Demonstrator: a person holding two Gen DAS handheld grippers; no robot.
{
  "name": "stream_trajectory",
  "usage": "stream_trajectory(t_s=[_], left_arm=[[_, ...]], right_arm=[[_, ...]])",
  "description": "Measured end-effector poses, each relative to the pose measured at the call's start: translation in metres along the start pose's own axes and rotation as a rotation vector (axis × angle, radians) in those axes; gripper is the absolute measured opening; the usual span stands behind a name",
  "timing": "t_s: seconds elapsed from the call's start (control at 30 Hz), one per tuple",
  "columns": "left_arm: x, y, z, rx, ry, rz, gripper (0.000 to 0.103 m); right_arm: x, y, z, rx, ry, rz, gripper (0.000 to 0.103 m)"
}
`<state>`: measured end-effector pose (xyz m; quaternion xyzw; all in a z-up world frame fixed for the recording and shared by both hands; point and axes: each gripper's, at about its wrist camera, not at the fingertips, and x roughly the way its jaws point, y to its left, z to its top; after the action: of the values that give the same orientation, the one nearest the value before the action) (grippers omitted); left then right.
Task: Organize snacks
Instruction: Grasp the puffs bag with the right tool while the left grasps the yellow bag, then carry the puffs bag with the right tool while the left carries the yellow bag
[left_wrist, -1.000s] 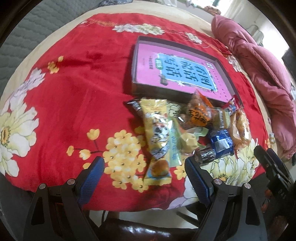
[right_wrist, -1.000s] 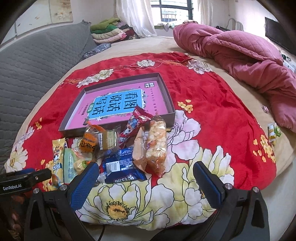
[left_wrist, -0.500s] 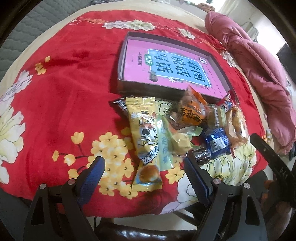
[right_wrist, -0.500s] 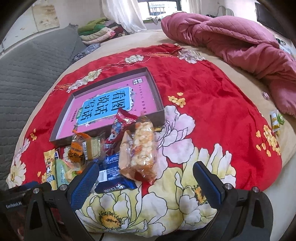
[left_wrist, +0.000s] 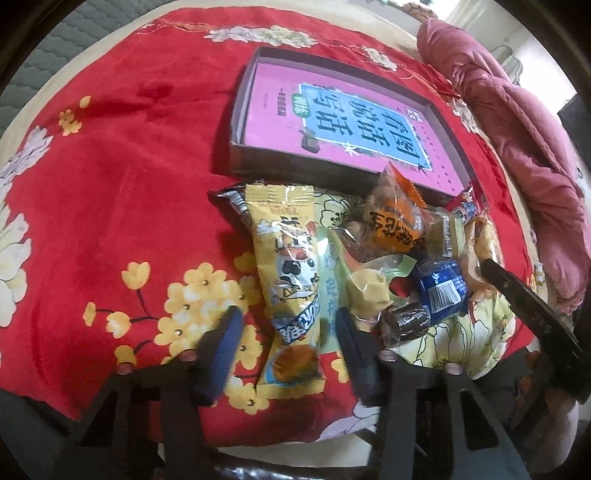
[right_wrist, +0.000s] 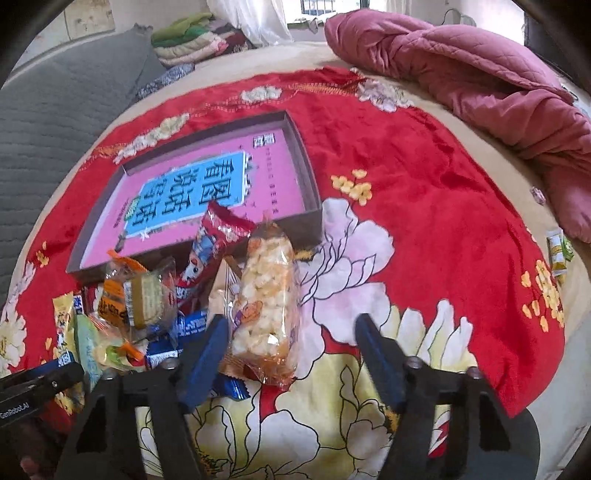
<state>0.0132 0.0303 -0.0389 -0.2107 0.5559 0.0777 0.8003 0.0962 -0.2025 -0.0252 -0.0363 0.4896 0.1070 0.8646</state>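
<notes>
A pile of wrapped snacks lies on a red flowered cloth (left_wrist: 110, 177) in front of a shallow dark box (left_wrist: 295, 173) with a pink printed bottom. In the left wrist view my left gripper (left_wrist: 288, 339) is open, its blue fingers on either side of the lower end of a long yellow snack pack (left_wrist: 288, 280). In the right wrist view my right gripper (right_wrist: 291, 343) is open, its fingers on either side of a clear bag of puffed rice cakes (right_wrist: 266, 306). The box also shows in the right wrist view (right_wrist: 303, 225).
The pile holds an orange pack (left_wrist: 391, 225), a blue pack (left_wrist: 443, 291), a dark roll (left_wrist: 406, 325) and a red pack (right_wrist: 218, 236). A pink quilt (right_wrist: 480, 74) lies at the back right. A small green packet (right_wrist: 557, 254) lies near the right cloth edge.
Both grippers have moved forward and down towards the pile. The left fingers have narrowed around the yellow pack; the right fingers now flank the rice cake bag.
</notes>
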Motion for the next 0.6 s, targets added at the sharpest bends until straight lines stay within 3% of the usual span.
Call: stream_trajectory(t_s=[0.13,0.27,0.6], left_arm=[[0.005,0.001,0.000,-0.009,0.004,-0.001,0.041],[0.007,0.001,0.001,-0.007,0.003,-0.012,0.028],[0.001,0.006,-0.001,-0.007,-0.014,-0.062,0.021]], right_arm=[[0.006,0.001,0.001,-0.011,0.008,0.015,0.050],[0.013,0.003,0.003,-0.028,0.020,0.035,0.032],[0.007,-0.022,0.003,0.086,-0.011,0.149,0.031]])
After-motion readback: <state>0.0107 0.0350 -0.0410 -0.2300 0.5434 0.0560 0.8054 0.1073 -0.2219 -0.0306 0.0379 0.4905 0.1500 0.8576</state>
